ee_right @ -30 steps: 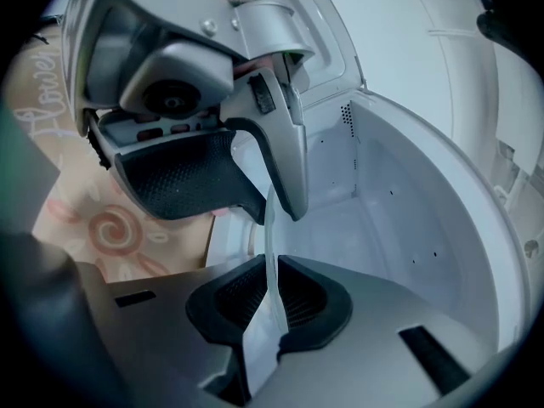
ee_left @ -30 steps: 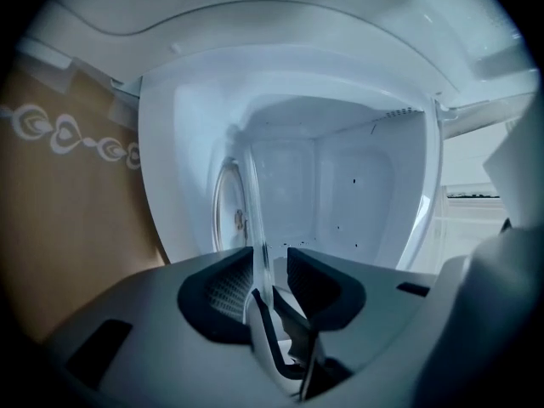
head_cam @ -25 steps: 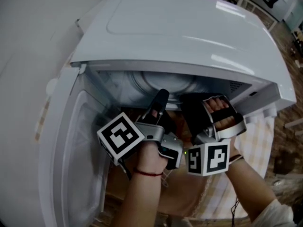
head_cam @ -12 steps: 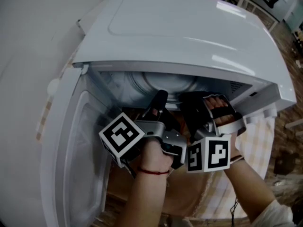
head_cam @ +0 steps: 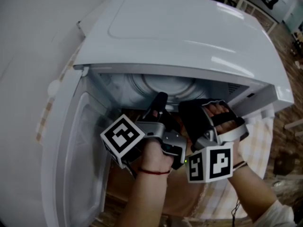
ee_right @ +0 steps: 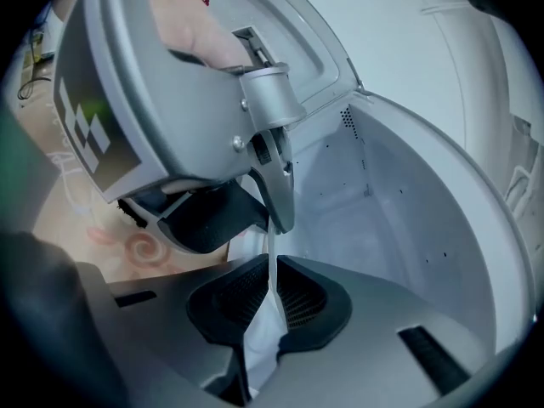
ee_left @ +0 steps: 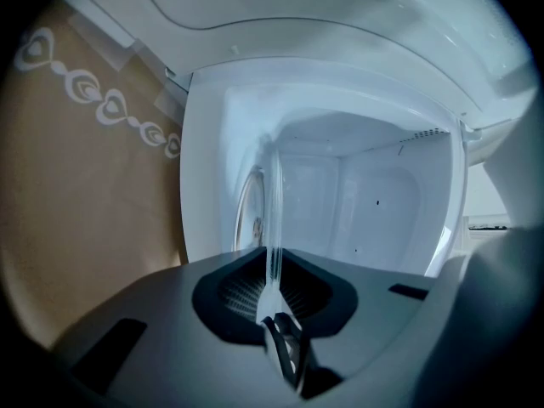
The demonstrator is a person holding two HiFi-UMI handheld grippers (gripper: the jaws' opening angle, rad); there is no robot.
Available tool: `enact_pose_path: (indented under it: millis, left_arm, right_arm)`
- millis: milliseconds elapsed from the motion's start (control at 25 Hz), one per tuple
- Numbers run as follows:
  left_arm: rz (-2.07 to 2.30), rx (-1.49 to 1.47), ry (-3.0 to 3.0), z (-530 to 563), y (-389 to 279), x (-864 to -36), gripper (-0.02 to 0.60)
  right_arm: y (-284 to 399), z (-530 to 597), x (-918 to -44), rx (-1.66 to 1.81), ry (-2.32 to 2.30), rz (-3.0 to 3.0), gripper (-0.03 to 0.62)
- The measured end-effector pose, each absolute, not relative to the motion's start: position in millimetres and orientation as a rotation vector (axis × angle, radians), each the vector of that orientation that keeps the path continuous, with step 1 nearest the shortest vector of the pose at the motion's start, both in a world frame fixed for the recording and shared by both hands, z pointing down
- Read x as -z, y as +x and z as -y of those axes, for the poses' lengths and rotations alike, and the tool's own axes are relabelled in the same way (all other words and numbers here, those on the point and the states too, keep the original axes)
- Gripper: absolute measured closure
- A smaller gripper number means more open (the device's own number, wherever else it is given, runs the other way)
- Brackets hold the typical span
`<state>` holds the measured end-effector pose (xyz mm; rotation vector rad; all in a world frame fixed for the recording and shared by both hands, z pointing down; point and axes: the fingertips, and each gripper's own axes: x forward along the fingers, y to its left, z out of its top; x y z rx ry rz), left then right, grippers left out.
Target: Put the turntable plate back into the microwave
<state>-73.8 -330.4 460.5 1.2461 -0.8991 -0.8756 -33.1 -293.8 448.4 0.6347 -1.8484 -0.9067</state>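
Left gripper point(ee_left: 274, 277) was clenched on the turntable plate point(ee_left: 274, 195), which showed edge-on as a thin glass line at the mouth of the microwave point(head_cam: 189, 32) cavity. Right gripper point(ee_right: 272, 289) pinched the same rim nearer, and only its view showed both tools on the glass. In the head view the grippers' bodies hid the plate. The door point(head_cam: 78, 155) hung open at left.

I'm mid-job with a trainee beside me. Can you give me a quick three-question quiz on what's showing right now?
1. True or false: the microwave door stands open.
2. What is the left gripper shut on? A) a cloth B) the glass turntable plate C) nothing
3. Fill in: the right gripper grips the same plate by its ___.
Key: 1 true; 2 B; 3 rim.
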Motion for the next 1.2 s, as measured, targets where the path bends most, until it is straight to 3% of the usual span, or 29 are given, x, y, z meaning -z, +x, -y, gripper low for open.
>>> enact_pose_path:
  millis: [800,960,1200]
  left_arm:
    - [0.827,0.885,1.289,329.5,-74.1,-455.5,0.545]
    - [0.785,0.878,1.337,325.4,-73.1,-449.9,0.478]
    - [0.770,0.829,1.362,311.7,-70.3,-451.7,0.457]
  right_arm:
    - [-36.3,294.8,-448.0,0.863,0.636,1.829,0.545]
    - [-34.1,296.0,-452.0,0.829,0.659,1.822,0.545]
    - [-29.2,297.1,-458.9,0.797,0.683,1.814,0.545]
